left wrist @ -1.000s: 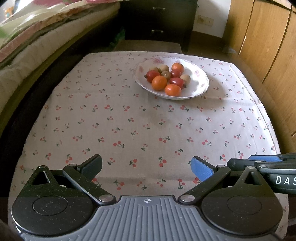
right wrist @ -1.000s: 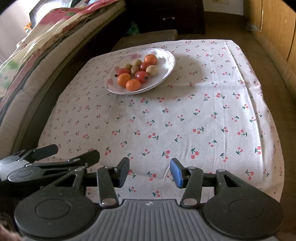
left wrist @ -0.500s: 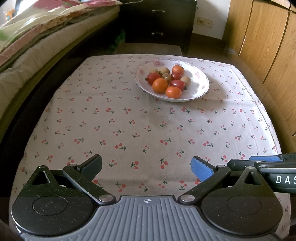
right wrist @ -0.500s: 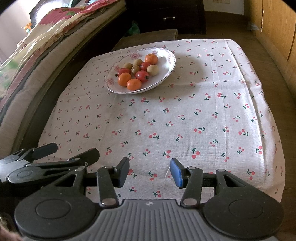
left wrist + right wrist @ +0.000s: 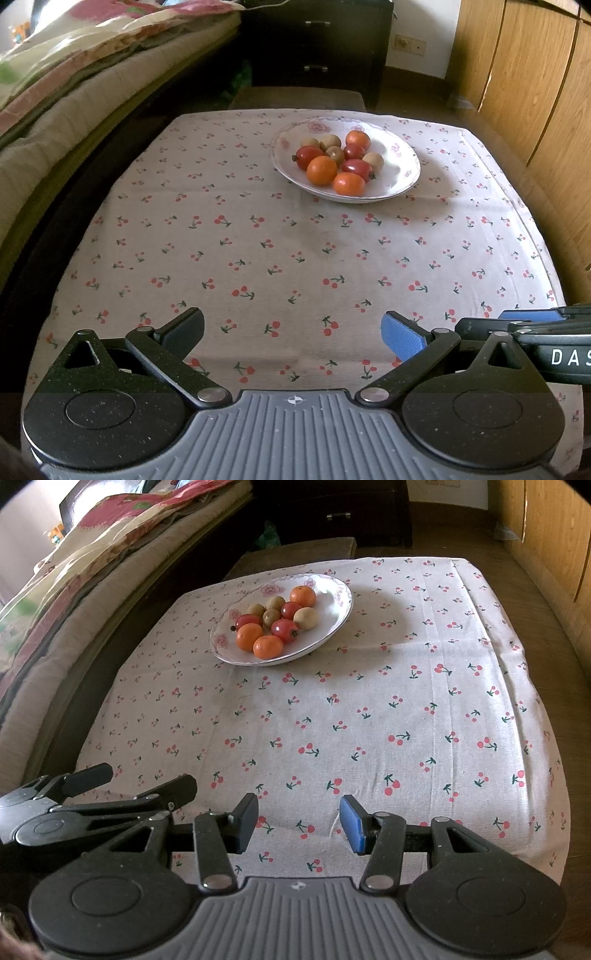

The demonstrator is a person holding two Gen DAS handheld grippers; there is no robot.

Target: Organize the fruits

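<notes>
A white tablecloth printed with small red cherries is spread over a low table. To the left, a bed is covered with a floral quilt. A dark drawer cabinet is seen at the far end, and wooden panelling along the right.

the surface is low and rectangular, covered to its edges by a pale cloth printed with small red cherries. a white plate with pink flowers on its rim sits directly on the cloth, toward the far end. it holds a cluster of small orange, red and brown fruits. the cloth's right edge hangs over the side.
</notes>
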